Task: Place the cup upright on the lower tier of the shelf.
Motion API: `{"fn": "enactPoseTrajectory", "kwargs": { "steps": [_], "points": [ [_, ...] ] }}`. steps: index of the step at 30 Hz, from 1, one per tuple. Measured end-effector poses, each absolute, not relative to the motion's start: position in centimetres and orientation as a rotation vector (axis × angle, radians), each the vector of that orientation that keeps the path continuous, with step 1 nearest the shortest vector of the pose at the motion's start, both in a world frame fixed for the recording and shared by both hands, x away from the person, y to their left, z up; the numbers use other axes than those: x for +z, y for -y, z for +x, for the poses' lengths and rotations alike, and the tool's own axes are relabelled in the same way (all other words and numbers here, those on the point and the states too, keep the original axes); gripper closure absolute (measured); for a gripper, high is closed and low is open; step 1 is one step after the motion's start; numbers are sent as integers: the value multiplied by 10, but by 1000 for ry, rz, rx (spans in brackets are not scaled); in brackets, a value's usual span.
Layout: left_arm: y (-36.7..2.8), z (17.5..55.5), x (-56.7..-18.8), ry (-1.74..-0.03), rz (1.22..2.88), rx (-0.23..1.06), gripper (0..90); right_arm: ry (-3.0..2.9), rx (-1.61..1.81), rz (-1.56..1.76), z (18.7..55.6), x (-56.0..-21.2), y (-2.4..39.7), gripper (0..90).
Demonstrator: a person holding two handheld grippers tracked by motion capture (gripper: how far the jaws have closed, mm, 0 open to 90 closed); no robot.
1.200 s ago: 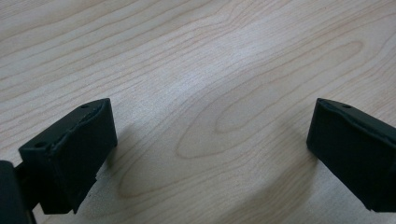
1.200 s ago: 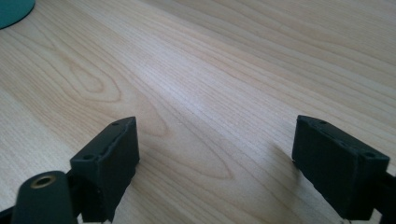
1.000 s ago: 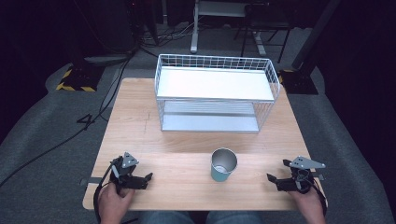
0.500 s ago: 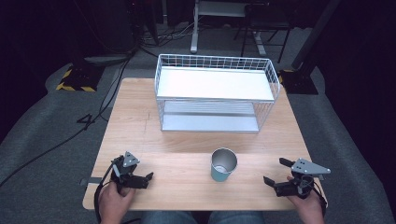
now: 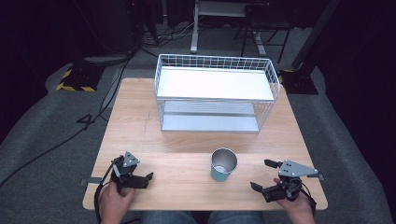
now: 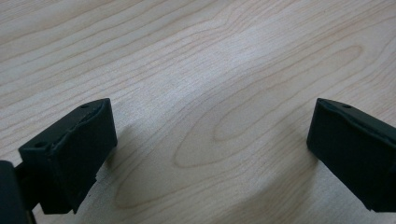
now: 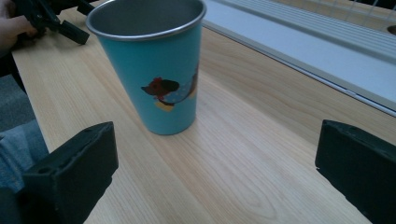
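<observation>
High view first: the wooden table (image 5: 140, 121) carries a white wire rack (image 5: 215, 95) at its far side, toward twelve o'clock, and a teal cup (image 5: 223, 164) stands upright near the front edge, well apart from the rack. The right gripper (image 5: 271, 176) sits at about four o'clock from the cup, jaws spread wide and holding nothing, pointing toward it. The left gripper (image 5: 145, 179) rests at about eight o'clock from the cup, jaws likewise wide apart and empty over bare wood.

The step in hand looks like the right gripper's approach to the cup. To do it well, I would bring the jaws in level and low enough to straddle the cup's tapered wall below the metal rim, centred, before closing, since the cup narrows toward its base and could slip or tip if nudged by one jaw.

Right gripper view: the cup (image 7: 156, 70) stands ahead at about eleven o'clock, beyond the jaw tips and nearer the left jaw, not yet between them.
</observation>
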State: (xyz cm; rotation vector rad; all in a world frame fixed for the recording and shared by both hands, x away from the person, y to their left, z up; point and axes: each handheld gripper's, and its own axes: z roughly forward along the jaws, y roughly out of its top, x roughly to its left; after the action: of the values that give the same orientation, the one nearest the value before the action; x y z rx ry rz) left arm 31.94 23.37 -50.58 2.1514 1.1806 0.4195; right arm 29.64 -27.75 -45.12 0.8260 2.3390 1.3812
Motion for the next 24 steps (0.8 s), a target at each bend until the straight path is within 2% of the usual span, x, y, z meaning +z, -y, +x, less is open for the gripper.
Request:
{"fn": "enactPoseTrajectory", "kwargs": {
  "steps": [24],
  "points": [
    [-234, 319, -506, -1180, 2151, 419, 19, -2434, 1343, 900, 303, -483, 196, 0]
  ]
}}
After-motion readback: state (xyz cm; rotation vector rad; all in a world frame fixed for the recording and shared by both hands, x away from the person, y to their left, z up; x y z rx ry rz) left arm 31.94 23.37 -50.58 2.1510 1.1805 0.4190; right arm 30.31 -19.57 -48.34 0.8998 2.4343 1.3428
